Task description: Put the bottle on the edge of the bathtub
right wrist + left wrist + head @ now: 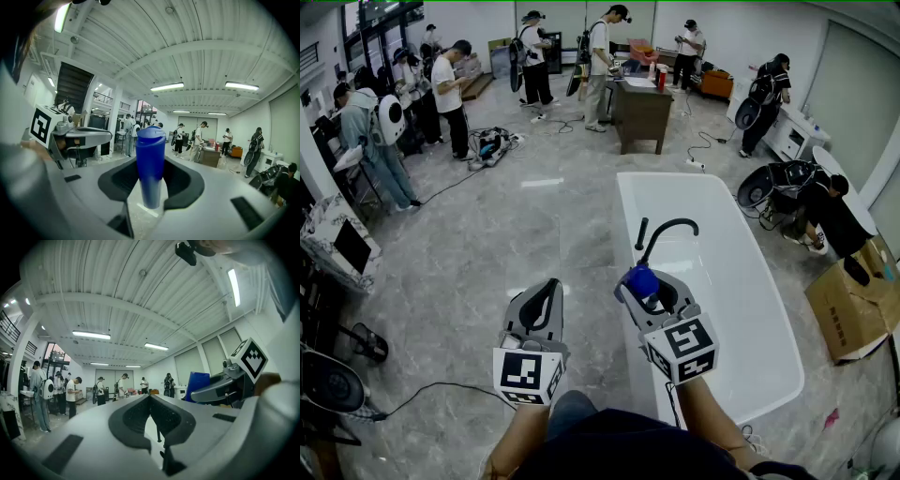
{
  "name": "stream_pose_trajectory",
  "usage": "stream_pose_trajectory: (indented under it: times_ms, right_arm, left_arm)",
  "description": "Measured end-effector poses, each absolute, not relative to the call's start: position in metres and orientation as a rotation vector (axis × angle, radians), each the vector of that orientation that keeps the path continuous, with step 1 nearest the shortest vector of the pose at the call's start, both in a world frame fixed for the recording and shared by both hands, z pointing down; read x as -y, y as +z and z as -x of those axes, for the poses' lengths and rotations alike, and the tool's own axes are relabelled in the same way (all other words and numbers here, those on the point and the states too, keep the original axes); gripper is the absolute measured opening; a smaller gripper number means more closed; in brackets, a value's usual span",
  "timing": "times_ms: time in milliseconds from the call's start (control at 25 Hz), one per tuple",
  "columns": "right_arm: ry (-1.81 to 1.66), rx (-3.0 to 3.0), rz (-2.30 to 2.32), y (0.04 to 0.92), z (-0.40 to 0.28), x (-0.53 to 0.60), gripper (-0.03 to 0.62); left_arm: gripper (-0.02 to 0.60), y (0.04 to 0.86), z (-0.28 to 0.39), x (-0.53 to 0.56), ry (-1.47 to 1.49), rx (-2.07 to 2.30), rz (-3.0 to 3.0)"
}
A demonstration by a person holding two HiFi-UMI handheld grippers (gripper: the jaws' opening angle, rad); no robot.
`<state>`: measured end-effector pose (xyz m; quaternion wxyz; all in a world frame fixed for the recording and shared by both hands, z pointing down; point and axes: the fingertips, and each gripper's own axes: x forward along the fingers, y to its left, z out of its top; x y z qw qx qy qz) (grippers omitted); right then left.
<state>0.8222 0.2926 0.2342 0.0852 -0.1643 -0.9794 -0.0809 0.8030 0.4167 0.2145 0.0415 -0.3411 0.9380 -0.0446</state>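
A blue bottle (642, 280) stands upright between the jaws of my right gripper (651, 289), which is shut on its lower body. In the right gripper view the bottle (150, 154) fills the gap of the right gripper (151, 185). It is held above the near left rim of the white bathtub (627, 246), just in front of the black faucet (664, 232). My left gripper (546, 298) hovers over the floor left of the tub, its tips together and nothing in it. In the left gripper view the left gripper (151, 401) points across the room, with the bottle (197, 381) at the right.
Grey marble floor surrounds the tub. Several people (448, 92) stand at the far side near a dark desk (640, 111). A person (825, 211) crouches right of the tub beside a cardboard box (851, 309). Cables (441, 389) run over the floor at the left.
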Motion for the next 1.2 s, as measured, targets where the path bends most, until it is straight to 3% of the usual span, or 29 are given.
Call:
stream_pose_trajectory:
  times_ms: [400,1200]
  right_arm:
    - [-0.169,2.886,0.51,0.26,-0.764,-0.288,0.166]
    - [-0.18,2.936,0.411,0.255,-0.462,-0.31,0.166]
  left_arm:
    - [0.025,0.238,-0.748,-0.412,-0.116,-2.901,1.062]
    - [0.025,0.229,-0.428,-0.42,-0.05,-2.798,1.16]
